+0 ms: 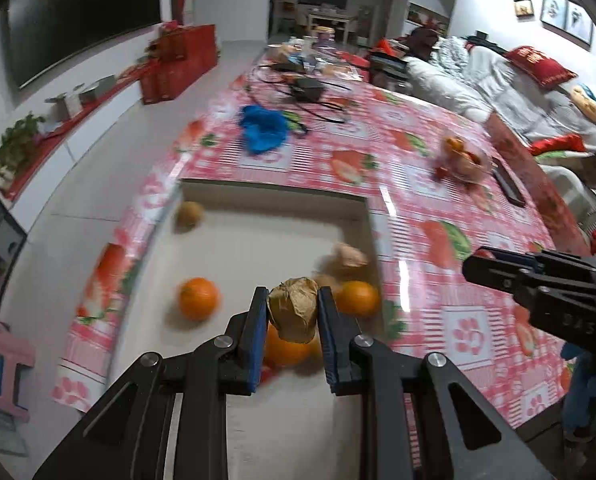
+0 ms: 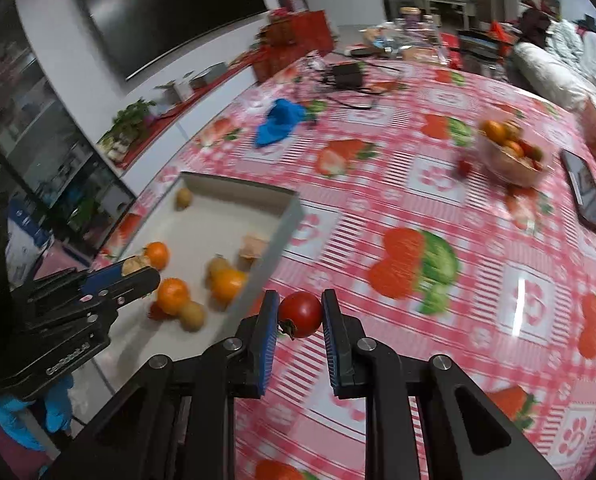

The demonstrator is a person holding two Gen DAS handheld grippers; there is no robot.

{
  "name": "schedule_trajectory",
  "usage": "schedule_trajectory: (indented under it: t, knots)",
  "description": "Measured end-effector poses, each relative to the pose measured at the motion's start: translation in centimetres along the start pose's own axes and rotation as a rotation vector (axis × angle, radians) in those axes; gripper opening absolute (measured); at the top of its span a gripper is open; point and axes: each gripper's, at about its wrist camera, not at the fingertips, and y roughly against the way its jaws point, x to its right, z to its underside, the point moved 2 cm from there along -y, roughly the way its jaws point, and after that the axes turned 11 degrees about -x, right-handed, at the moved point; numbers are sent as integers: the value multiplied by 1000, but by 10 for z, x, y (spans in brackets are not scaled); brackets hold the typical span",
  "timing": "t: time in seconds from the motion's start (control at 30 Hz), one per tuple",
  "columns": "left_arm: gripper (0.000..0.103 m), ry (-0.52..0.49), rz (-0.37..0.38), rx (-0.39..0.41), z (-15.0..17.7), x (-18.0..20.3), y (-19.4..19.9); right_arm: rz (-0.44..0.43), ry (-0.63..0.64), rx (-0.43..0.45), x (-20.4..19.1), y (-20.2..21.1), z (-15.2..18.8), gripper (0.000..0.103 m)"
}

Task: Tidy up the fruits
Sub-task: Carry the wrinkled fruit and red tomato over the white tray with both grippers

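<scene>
Two fruits are in hand at once. The left gripper (image 1: 292, 312) has its jaws narrow on a brown, papery-skinned round fruit (image 1: 292, 309), held above the shallow white cardboard tray (image 1: 273, 188) where loose oranges (image 1: 198, 298) and other small brown fruits lie. The right gripper (image 2: 300, 314) has its jaws clamped narrow on a small red tomato (image 2: 301, 313) with its stalk showing, above the bench (image 2: 438, 184) in its pink strawberry-print cloth, just beside the tray's near wall.

Judging by the clear bowl of mixed fruit (image 2: 512, 156) farther along the bench, the step is probably carrying both pieces there. To do it well, keep each piece level and high enough to clear the tray wall, keep the two grippers apart so they do not knock, and lower close over the bowl before letting go; the tomato will roll and bruise if dropped, and the brown fruit's skin looks fragile.

White lettering on the left gripper's body, seen from the right wrist, begins "Gen"; the rest is too blurred to read.
</scene>
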Motion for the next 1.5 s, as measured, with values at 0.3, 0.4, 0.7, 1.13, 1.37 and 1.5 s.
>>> schedule_trajectory:
  t: [0.3,0.4,0.7,1.13,1.37,1.5]
  knots:
    - [26,60,-38,-30,4,-44,-15,-42,75,-51,-45,-36,-36,23]
    - [26,59,-37,-37,5,-47,-20,-45,96,-71,-56,-46,-41,23]
    - [26,62,-27,-39,2,-49,-27,-34,126,-92,-69,-55,-49,23]
    - [26,82,-31,-71,11,-62,-40,-31,123,-113,-69,-65,-50,23]
    - [26,79,-30,-87,16,-61,-45,-36,119,-120,-68,-69,-49,23]
    - [26,77,-24,-96,17,-60,-49,-36,119,-122,-68,-71,-49,23]
